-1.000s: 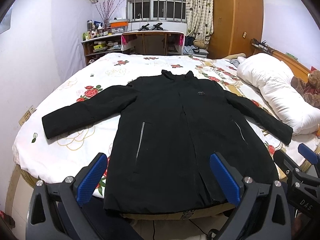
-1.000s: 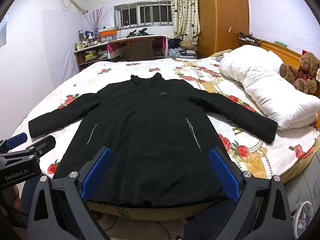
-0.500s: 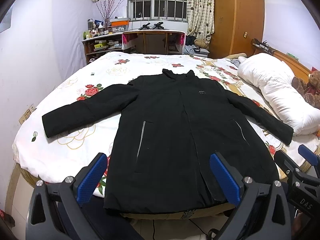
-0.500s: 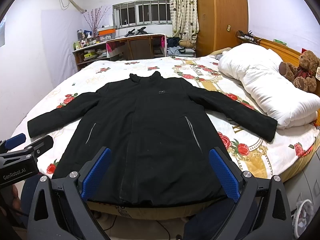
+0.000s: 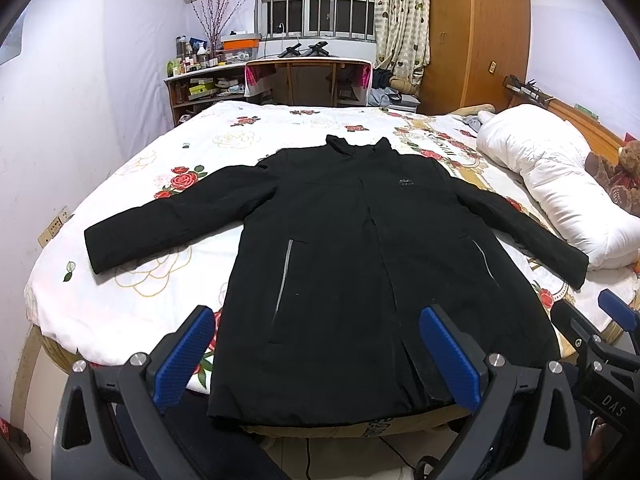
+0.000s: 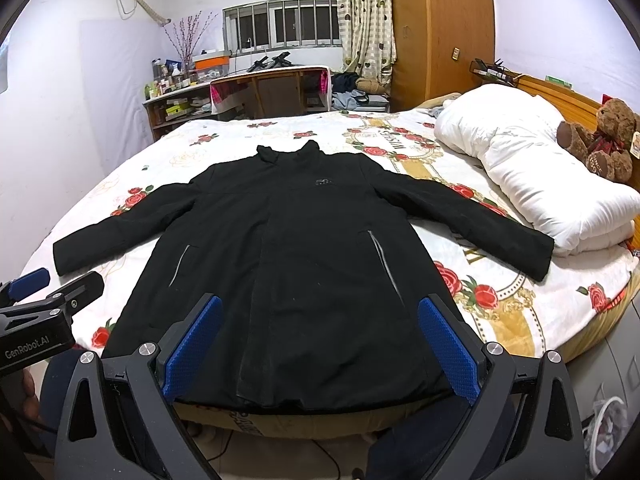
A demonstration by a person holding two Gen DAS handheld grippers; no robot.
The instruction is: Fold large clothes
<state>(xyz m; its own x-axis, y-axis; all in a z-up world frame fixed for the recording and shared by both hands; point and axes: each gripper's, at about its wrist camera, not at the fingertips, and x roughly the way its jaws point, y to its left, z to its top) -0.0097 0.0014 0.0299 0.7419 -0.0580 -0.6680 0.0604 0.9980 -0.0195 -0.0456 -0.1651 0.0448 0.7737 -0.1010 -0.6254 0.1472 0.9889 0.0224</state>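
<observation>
Left wrist view shows the black jacket (image 5: 360,272) spread flat, front up, hem at the bed's (image 5: 132,304) near edge, sleeves out. Both the left gripper (image 5: 316,354) and right gripper (image 6: 318,344) hover spread wide, holding nothing. Folding looks unstarted; the next move likely calls for pinching a sleeve cuff and carrying it across the body.

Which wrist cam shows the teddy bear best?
Right wrist. The teddy bear sits whole against the headboard, beside the white duvet. In the left wrist view only part of it shows, cut by the frame's right edge.
</observation>
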